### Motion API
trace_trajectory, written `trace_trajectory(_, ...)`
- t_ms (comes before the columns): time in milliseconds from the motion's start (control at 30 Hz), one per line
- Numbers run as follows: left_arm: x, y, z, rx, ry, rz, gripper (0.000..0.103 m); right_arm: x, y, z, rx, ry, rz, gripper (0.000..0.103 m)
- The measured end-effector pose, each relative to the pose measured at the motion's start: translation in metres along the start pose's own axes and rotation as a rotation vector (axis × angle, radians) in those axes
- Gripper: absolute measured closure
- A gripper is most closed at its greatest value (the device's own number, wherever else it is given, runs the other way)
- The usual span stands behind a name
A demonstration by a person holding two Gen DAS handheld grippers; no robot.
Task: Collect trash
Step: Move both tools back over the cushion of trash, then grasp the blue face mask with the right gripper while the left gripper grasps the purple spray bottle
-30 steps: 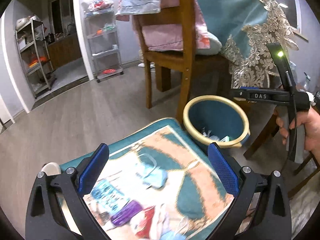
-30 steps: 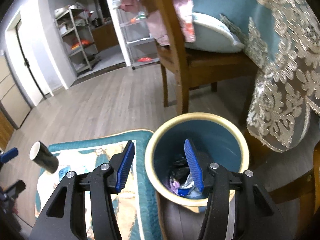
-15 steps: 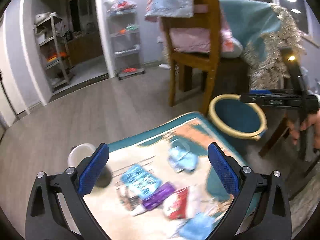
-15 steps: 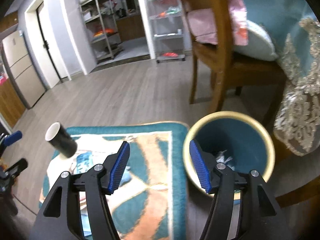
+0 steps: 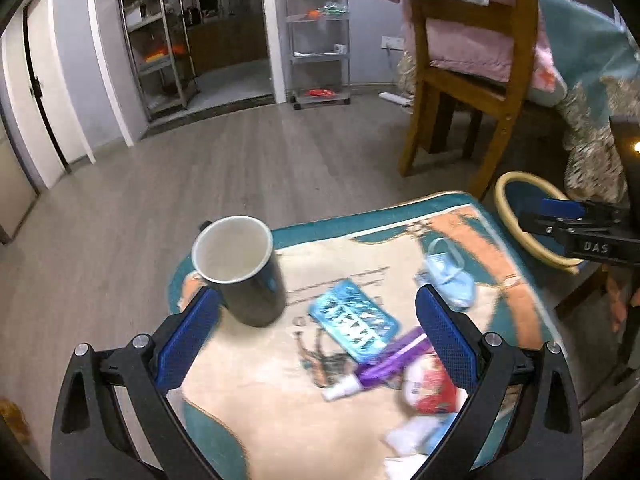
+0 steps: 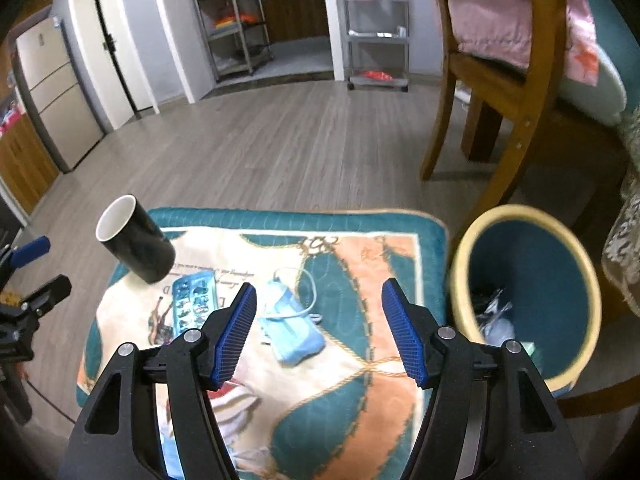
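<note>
Landmark: a teal-rimmed waste bin (image 6: 520,304) with a cream lip stands on the wood floor at the right edge of a patterned mat (image 6: 360,240), just beside a wooden chair (image 6: 500,92). Every place below is given from that bin.

In the bin: crumpled wrappers (image 6: 494,312) already lie at the bottom, a sign that part of the collecting is done.

Still out: a pale blue face mask (image 6: 292,330) with its loop trailing lies on the mat nearest the bin. Farther from it sit a light blue blister-style packet (image 5: 354,322), a purple tube (image 5: 390,360), a red-and-white wrapper (image 5: 430,386) and scraps of white paper, blurred in the left wrist view.

Not trash, likely: a black mug (image 5: 240,270) with a white inside stands upright at the mat's far side from the bin, well apart from the litter.

Right tool (image 6: 316,334): released, its blue pads spread with nothing between them, hanging over the mat between bin and mask. The spread jaws look readied for another pick, and the mask is the closest candidate.

Left tool (image 5: 314,336): released too, jaws wide and empty, poised above the packet and tube on the side away from the bin, with the mug just beside its left pad.

Why the layout works: the bin touching the mat's edge keeps each carry short.

Risk: the mask's loose loop may snag or drag.
</note>
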State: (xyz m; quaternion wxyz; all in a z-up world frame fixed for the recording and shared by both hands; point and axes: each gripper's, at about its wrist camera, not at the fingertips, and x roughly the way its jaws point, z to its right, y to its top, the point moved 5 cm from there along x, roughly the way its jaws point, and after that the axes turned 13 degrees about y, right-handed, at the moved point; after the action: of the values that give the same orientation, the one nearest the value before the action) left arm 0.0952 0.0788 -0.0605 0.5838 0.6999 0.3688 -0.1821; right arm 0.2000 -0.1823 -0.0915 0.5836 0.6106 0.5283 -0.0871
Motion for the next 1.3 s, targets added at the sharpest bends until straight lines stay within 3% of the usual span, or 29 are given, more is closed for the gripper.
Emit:
trace_trajectory(300, 0.037, -0.021, 0.012, 0.048, 0.027, -0.05, 0.006, 0.049, -0.017, 0.004, 0.038, 0.009, -0.105, 0.035)
trace_trajectory(467, 0.06, -0.035, 0.025, 0.033, -0.022, -0.135, 0.007, 0.072, -0.027, 0.007, 0.029, 0.0, -0.165, 0.035)
trace_trajectory(733, 0.076, -0.057, 0.063, 0.127, -0.078, -0.216, 0.029, 0.093, -0.04, 0.006, -0.007, 0.01, -0.241, 0.035)
trace_trajectory(967, 0.071, -0.062, 0.09, 0.151, -0.178, -0.211, 0.03, 0.103, -0.05, -0.002, -0.046, 0.029, -0.287, 0.035)
trace_trajectory(1300, 0.083, -0.078, 0.114, 0.234, -0.205, -0.26, 0.031, 0.111, -0.061, -0.005, -0.076, 0.028, -0.342, 0.035)
